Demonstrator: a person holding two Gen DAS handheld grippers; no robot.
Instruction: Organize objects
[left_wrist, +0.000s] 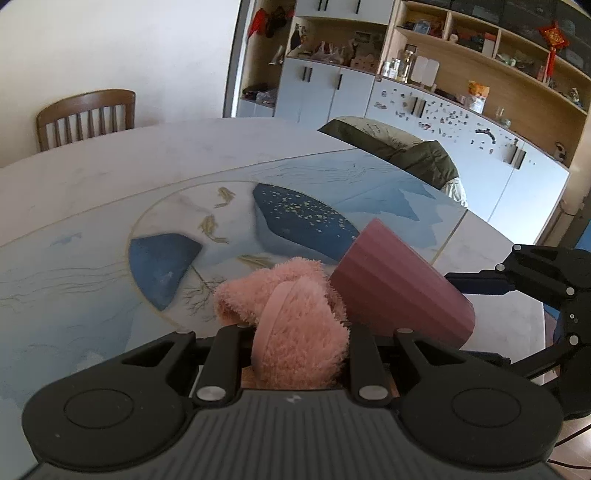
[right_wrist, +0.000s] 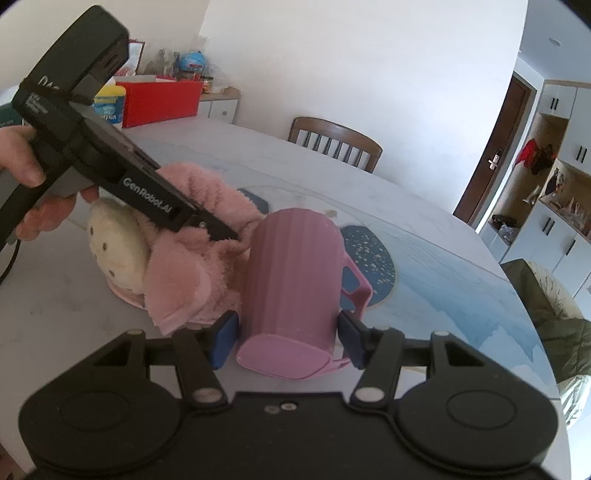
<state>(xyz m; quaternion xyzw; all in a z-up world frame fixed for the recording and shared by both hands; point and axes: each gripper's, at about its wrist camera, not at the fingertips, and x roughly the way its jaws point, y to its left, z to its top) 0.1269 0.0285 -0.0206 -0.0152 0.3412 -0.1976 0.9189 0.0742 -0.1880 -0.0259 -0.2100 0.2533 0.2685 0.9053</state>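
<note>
A fuzzy pink slipper (left_wrist: 295, 325) with a cream sole (right_wrist: 118, 251) lies on the table. My left gripper (left_wrist: 295, 354) is shut on its fuzzy upper; in the right wrist view the left gripper (right_wrist: 229, 236) reaches down into the slipper (right_wrist: 192, 273). A ribbed mauve cup (right_wrist: 295, 280) with a side handle is tilted, its base toward the right camera. My right gripper (right_wrist: 288, 339) is shut on the cup, blue pads on both sides. The cup (left_wrist: 399, 288) touches the slipper.
The table (left_wrist: 92, 184) carries a blue painted mat (left_wrist: 332, 177). A wooden chair (left_wrist: 88, 114) stands at the far side. A green coat (left_wrist: 406, 151) hangs over a seat on the right. Red boxes and tubs (right_wrist: 159, 99) stand at the table's far left end.
</note>
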